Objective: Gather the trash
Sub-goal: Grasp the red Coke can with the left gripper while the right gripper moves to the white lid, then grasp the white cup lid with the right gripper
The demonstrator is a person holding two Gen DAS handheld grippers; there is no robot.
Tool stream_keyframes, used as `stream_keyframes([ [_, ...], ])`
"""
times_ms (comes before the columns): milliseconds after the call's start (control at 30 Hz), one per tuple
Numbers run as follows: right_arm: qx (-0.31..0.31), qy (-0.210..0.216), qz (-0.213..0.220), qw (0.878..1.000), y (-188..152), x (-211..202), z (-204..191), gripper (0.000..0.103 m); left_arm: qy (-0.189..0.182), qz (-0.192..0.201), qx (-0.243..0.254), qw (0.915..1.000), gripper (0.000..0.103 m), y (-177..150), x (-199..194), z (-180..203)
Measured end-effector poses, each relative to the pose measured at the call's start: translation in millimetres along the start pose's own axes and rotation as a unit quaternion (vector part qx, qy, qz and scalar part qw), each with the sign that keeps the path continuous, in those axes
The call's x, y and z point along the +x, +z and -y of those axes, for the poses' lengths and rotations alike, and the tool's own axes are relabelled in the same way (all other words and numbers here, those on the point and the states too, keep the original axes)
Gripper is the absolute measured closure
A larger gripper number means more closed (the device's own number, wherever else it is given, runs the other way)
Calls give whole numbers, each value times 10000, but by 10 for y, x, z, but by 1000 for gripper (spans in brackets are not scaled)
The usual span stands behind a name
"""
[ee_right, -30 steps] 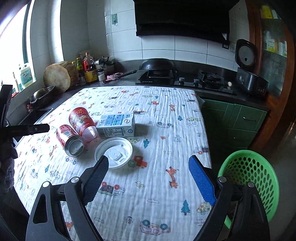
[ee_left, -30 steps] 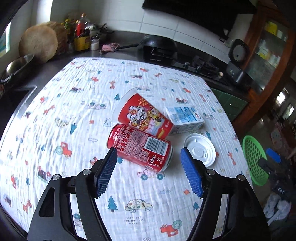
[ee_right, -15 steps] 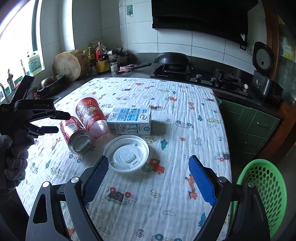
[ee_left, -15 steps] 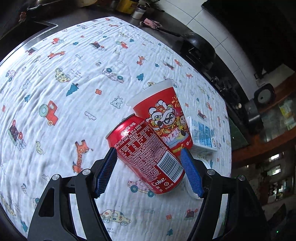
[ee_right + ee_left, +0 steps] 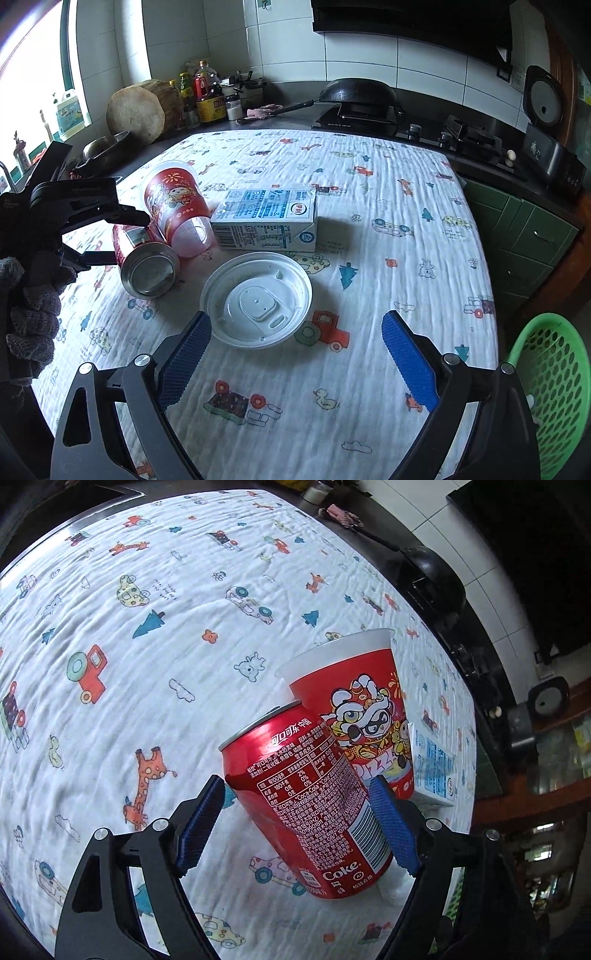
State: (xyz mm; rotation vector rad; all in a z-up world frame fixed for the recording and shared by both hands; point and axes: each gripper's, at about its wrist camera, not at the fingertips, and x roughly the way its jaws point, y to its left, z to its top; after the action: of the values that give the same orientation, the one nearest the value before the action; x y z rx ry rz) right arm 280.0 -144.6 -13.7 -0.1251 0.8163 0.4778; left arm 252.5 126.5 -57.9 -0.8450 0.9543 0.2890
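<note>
Left wrist view puts your left gripper (image 5: 295,812) astride the red Coke can (image 5: 314,805), which lies on its side on the printed tablecloth (image 5: 129,627). The blue pads (image 5: 199,827) flank the can's middle, the right one seemingly against it; at the left a sliver of cloth shows between pad and can, so you have not yet clamped it. Just beyond the can, touching it, lies the red paper cup (image 5: 354,716), also on its side, and past the cup sits the blue-and-white milk carton (image 5: 432,771).

From the right wrist view, your right gripper (image 5: 295,354) hangs spread wide with nothing between its fingers, just short of the white plastic lid (image 5: 256,299). Taking the can (image 5: 147,262) as your mark: the lid lies flat near its shiny base end, the cup (image 5: 177,206) rests against its far side, and the carton (image 5: 267,218) stands just beyond the lid. The green basket (image 5: 550,391) sits well apart from the can, off the table's far edge and lower down.
</note>
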Motion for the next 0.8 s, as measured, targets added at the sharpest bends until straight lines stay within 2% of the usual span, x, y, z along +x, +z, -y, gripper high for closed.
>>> stream_keyframes([
  [267,-74,232,-355,9991,-5,334,-114,9,-23,-76,47,10000,16,-36,64,-16],
  [800,-331,16,-661,9973,14,780,-347,8,-120,-253,-12,9996,10,-118,65,-83],
])
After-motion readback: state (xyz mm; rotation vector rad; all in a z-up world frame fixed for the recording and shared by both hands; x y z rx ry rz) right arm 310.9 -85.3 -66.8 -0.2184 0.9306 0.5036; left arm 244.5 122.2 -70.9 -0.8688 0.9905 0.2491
